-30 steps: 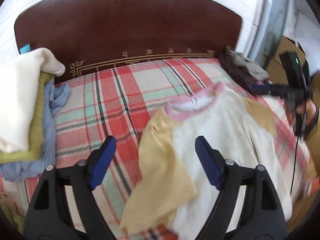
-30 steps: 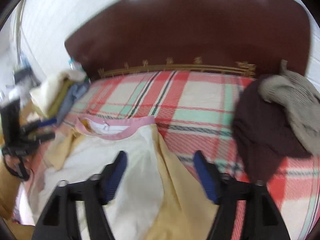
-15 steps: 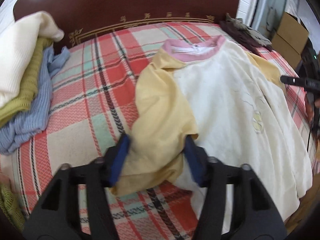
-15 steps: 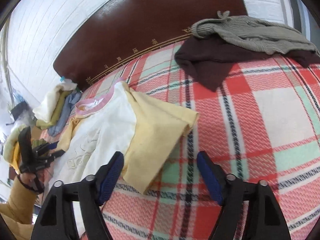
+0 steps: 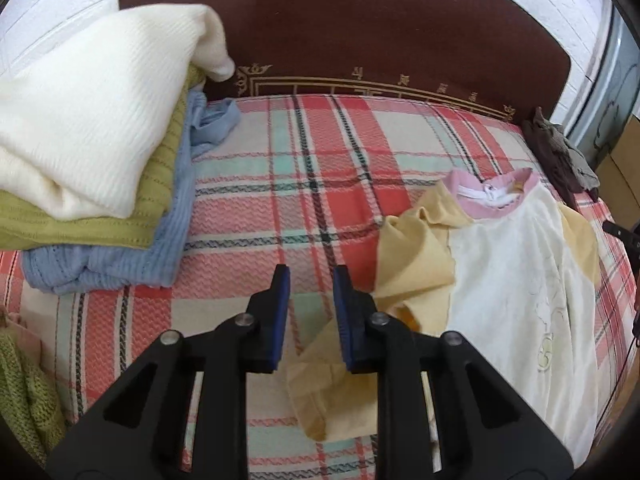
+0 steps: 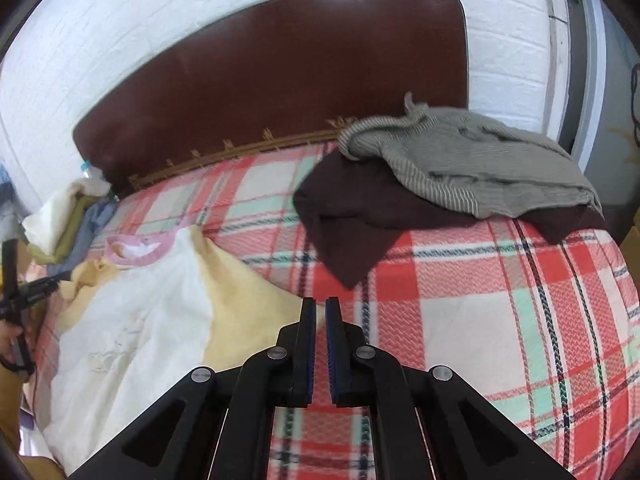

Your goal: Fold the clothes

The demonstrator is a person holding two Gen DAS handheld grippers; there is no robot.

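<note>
While the cream T-shirt point(image 5: 516, 264) with yellow sleeves and a pink collar lies spread face up on the plaid bed cover point(image 5: 304, 184), each hand-held gripper sits low at one of its sleeves. The left hand-held gripper point(image 5: 308, 280) has its blue pads drawing together; the yellow left sleeve point(image 5: 416, 264) bunches beside and under the right-hand finger, and a fold of it point(image 5: 328, 396) shows low in the gap, but I cannot tell whether the pads press it yet. The right hand-held gripper point(image 6: 320, 308) has its fingers brought almost flush, a thin slit between them, at the edge of the other yellow sleeve point(image 6: 248, 304); whether cloth is caught in that slit I cannot make out.

At the head of the bed stands a dark brown headboard point(image 5: 360, 32) with gold trim. A stack of folded knits, cream point(image 5: 92, 112) over olive green over pale blue, sits at one side of the bed. At the other side a grey striped garment point(image 6: 472, 164) lies on top of a dark brown one point(image 6: 360, 216), well apart from the T-shirt.
</note>
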